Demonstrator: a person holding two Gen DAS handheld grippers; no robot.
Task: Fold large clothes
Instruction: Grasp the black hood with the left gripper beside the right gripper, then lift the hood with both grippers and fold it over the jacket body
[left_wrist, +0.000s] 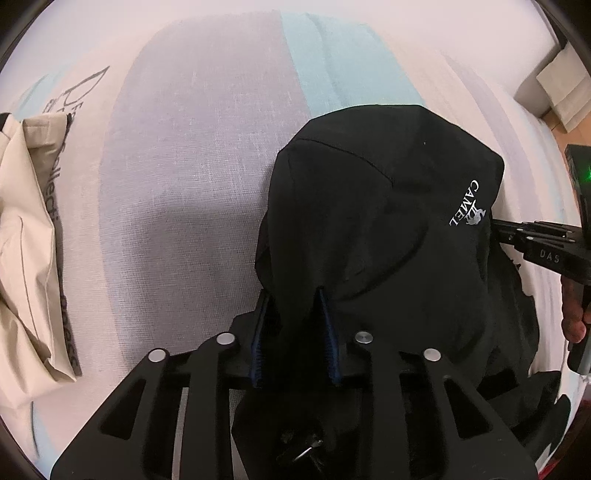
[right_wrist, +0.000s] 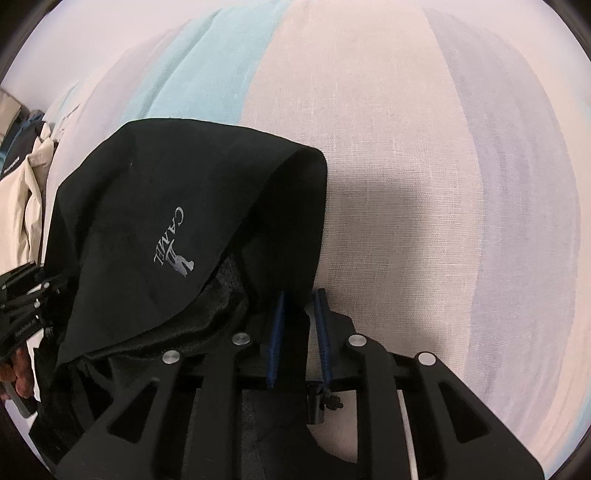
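The left tool is matte black plastic with silver rivets and ribbed blue pads on its fingers. It is clenched on a bunched fold at the near left edge of a black garment. The cloth rises between the pads and drapes away from them. The right tool, built the same way, grips the garment's near right edge; a strip of black cloth runs down between its blue pads. In the left view the right tool shows at the far right, touching the garment's side, with part of a hand on its handle.

The garment is smooth, thin, dull black fabric, lifted into a rounded tent shape between the two tools. A pale printed logo reads "CAMEL" beside a small animal figure. Under the raised flap in the right view, a darker mesh lining shows. A seam curves over the top.

Beneath lies a bed sheet of coarse woven cloth with broad soft stripes in pale pink, lilac grey and light blue. At the far left of the left view a cream-coloured garment lies crumpled, well apart from the black one.
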